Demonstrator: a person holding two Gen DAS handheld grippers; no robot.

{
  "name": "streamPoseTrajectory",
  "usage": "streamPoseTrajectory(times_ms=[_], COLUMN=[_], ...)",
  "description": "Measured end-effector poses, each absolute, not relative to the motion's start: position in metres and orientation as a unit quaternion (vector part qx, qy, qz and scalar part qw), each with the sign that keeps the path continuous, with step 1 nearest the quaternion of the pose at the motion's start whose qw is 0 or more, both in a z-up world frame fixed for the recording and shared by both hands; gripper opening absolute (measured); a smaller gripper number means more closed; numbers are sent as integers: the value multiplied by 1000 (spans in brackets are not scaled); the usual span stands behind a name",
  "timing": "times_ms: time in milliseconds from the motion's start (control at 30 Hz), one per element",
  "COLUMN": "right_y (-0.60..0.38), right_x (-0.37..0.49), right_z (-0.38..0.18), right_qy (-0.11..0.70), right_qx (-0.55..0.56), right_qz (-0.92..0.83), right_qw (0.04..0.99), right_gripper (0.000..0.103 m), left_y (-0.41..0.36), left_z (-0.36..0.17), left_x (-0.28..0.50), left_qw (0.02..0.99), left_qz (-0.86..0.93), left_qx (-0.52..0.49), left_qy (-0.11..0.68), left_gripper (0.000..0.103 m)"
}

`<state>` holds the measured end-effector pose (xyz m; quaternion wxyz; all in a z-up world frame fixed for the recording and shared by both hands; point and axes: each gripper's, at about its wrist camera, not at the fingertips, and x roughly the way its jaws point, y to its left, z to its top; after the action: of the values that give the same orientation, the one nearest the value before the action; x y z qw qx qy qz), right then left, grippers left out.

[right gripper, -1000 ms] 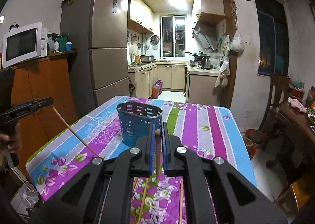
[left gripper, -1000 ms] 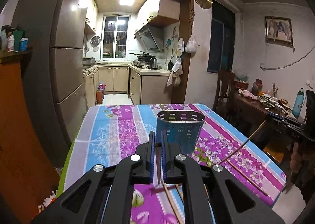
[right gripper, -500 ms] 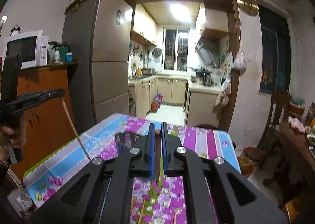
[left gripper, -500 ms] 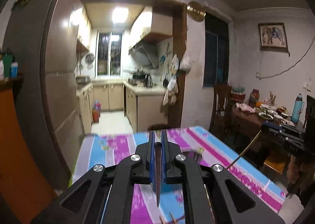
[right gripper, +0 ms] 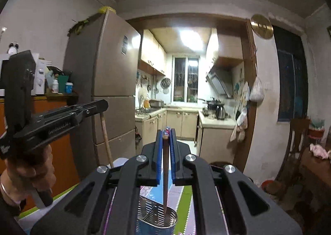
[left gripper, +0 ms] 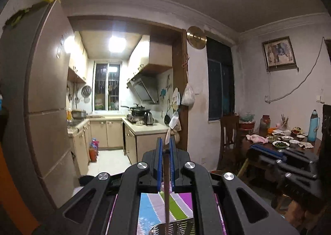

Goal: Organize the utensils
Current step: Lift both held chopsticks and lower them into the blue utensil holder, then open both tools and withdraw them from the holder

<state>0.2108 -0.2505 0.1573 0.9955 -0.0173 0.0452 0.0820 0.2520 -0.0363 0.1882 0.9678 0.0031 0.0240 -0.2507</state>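
Both claws level, each pinching chopstick: left claw, right claw.

A tall grey-brown refrigerator fills the left of the frame; centre, a lit kitchen with beige wooden cabinets and barred window; right, a framed elephant picture on the pale wall.

Two brown wooden chopsticks, each hanging near-vertical, tip down: left chopstick over the holder rim, right chopstick tip reaching the holder mouth. Blue perforated utensil holder, metal-lined, upright on striped floral tablecloth.
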Motion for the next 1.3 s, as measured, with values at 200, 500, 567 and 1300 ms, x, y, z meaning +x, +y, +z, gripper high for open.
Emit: streamPoseTrajectory(times_ms=[200, 500, 567, 1300], right_y=[-262, -276, -289, -367], right_x=[256, 269, 251, -23], right_z=[101, 65, 78, 6], right_qy=[117, 179, 159, 220], right_qx=[42, 77, 74, 3], right_qz=[88, 59, 48, -71], right_qw=[988, 979, 983, 973], right_gripper=[5, 12, 25, 33], left_y=[-50, -22, -6, 84], left_z=[119, 79, 95, 17], left_x=[295, 317, 304, 25], left_qw=[965, 968, 971, 969], left_qz=[-249, -206, -204, -116], left_qx=[-1, -24, -38, 147], left_qy=[87, 139, 120, 159], left_gripper=[7, 8, 8, 58])
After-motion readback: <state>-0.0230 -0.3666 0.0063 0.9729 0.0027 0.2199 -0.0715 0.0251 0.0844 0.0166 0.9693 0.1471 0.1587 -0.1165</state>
